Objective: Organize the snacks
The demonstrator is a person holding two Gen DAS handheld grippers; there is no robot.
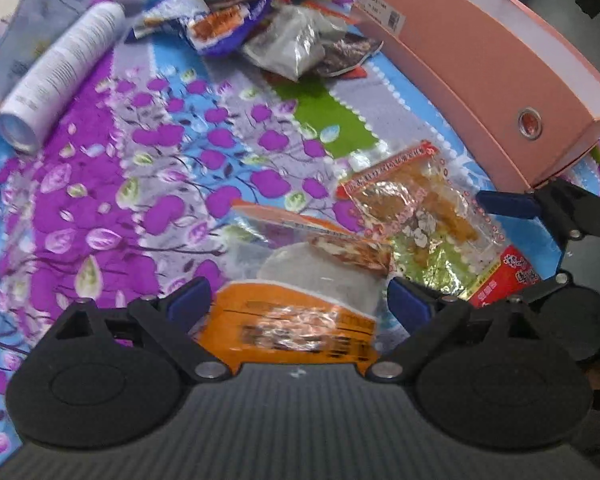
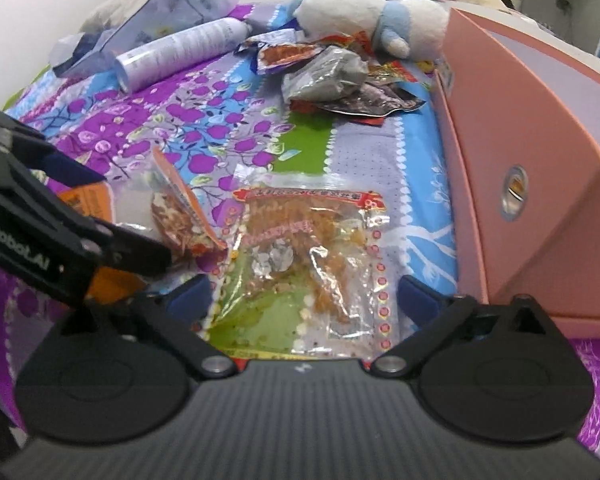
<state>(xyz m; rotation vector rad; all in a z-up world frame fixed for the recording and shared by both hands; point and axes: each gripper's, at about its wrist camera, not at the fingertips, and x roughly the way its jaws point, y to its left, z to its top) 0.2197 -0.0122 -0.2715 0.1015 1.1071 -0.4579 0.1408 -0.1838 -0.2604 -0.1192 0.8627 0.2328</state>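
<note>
Bedspread, floral purple, carried snacks | left tool spread wide astride orange packet, nothing gripped | right tool released over clear packet | pink box at 3 o'clock, likely destination | snack pile at 12 o'clock, unsorted.

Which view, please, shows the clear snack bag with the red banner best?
The right wrist view: the clear snack bag lies nearly whole and centred between that open claw's fingers. The left wrist view shows it off to the right, tilted and partly overlapped by an orange packet.
</note>
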